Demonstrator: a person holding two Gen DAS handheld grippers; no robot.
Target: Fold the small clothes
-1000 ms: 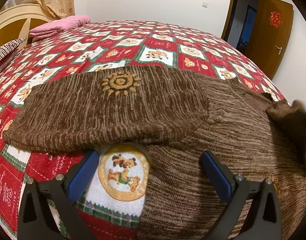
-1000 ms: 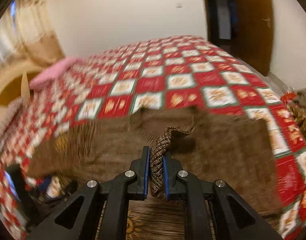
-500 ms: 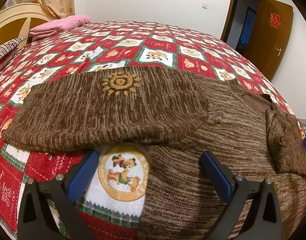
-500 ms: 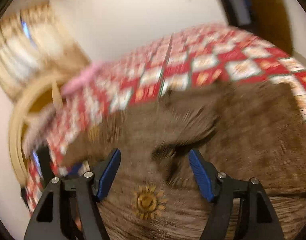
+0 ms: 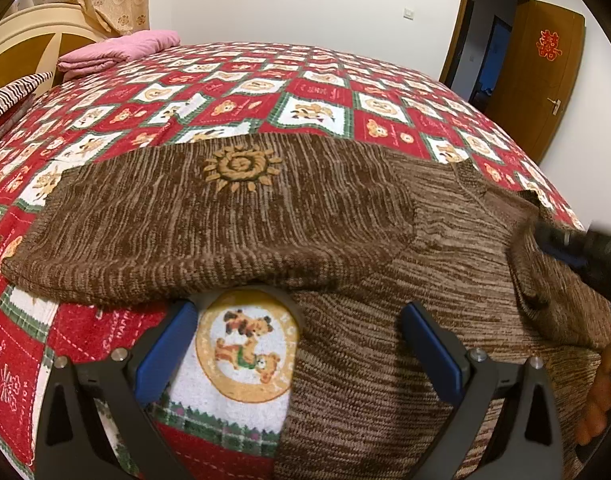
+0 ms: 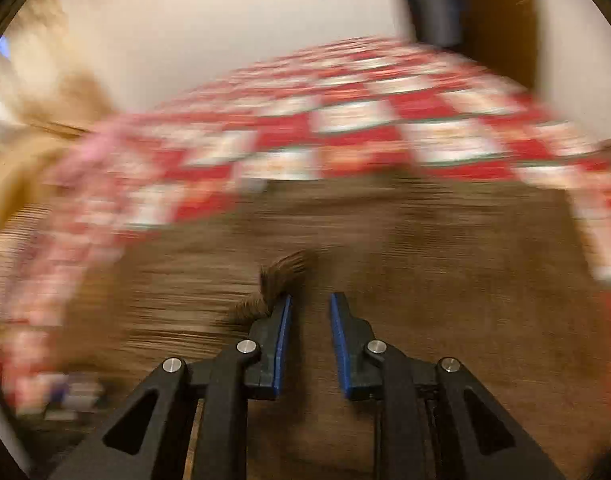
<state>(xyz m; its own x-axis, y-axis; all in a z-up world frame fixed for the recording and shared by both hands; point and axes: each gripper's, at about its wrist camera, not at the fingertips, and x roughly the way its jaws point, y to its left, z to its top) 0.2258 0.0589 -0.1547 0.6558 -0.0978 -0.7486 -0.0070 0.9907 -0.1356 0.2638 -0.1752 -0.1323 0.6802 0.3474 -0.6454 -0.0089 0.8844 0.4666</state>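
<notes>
A brown knitted sweater [image 5: 345, 240] with a yellow sun motif [image 5: 241, 168] lies on the bed, one sleeve folded across to the left. My left gripper [image 5: 297, 352] is open and empty, low over the sweater's near edge. My right gripper [image 6: 310, 320] shows in its own blurred view with the jaws a little apart and nothing between them, just above the sweater [image 6: 425, 280]; a small fold of knit [image 6: 281, 276] stands beside its left finger. It also shows in the left wrist view [image 5: 577, 252] at the sweater's right side.
The bed has a red, white and green bear-patterned cover [image 5: 313, 92]. A folded pink blanket [image 5: 117, 50] lies at the far left by the headboard [image 5: 21, 48]. An open wooden door [image 5: 545, 80] is at the right.
My right gripper let go of the sleeve it held a second ago, opened wide, and now has narrowed its jaws while swinging fast. The sleeve now lies on the sweater. The left gripper stayed still.
</notes>
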